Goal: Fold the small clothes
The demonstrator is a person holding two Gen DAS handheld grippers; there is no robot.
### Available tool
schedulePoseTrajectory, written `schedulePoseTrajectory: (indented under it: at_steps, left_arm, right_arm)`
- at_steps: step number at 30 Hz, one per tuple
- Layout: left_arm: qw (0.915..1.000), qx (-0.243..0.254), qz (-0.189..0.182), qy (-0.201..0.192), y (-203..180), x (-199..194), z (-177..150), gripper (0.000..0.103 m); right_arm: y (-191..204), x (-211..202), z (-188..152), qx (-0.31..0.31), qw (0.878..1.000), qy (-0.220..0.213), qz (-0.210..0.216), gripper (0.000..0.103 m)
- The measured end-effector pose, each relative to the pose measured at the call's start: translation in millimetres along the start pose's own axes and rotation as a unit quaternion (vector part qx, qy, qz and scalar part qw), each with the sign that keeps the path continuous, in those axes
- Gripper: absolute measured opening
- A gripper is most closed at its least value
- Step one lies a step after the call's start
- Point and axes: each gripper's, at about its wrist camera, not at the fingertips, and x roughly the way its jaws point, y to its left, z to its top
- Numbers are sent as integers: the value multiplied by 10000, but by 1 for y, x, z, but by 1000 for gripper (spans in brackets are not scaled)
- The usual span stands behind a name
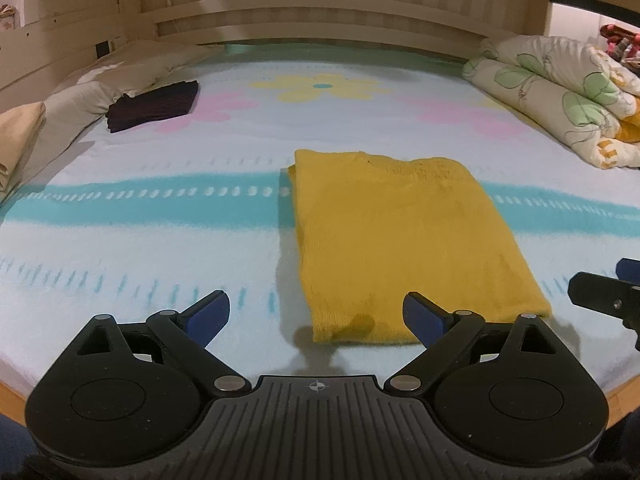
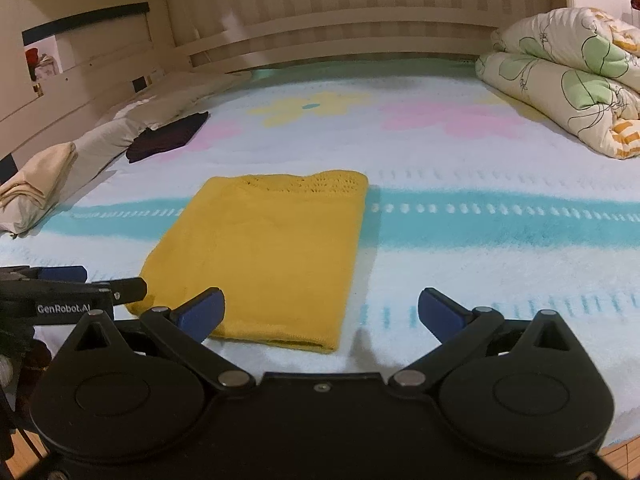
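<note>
A yellow knit garment (image 1: pixel 404 240) lies folded into a flat rectangle on the bed; it also shows in the right wrist view (image 2: pixel 264 256). My left gripper (image 1: pixel 316 316) is open and empty, just in front of the garment's near edge. My right gripper (image 2: pixel 320 312) is open and empty, near the garment's near right corner. The left gripper shows at the left of the right wrist view (image 2: pixel 80 284), and the right gripper at the right edge of the left wrist view (image 1: pixel 608 296).
A dark folded garment (image 1: pixel 154 106) lies at the back left, next to beige pillows (image 1: pixel 20 140). A rolled floral quilt (image 1: pixel 560 92) sits at the back right. The flowered bedsheet (image 1: pixel 160 220) spreads around. A wooden headboard (image 1: pixel 320 12) stands behind.
</note>
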Motion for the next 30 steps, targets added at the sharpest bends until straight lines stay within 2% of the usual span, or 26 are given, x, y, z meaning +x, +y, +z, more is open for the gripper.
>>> schedulePoseTrajectory:
  at_steps: [15,20,24,30]
  left_arm:
    - [10000,22,-78,-37,-5,-5,-8,94]
    - [9993,207,310,77,-11,-2,-8,92]
    - [9997,82,213,40,-9,-5,-7,92]
    - [9970,157,738,-165,-16,-14,-6,92]
  right_arm:
    - [3,-6,-7,36,10000,1,-72,103]
    - [3,-5,-7,77,9999,8,-89,103]
    - [4,-4,-7,85,9999,22,-93,103]
    - [4,-2,-7,132,9998,71,-131,103]
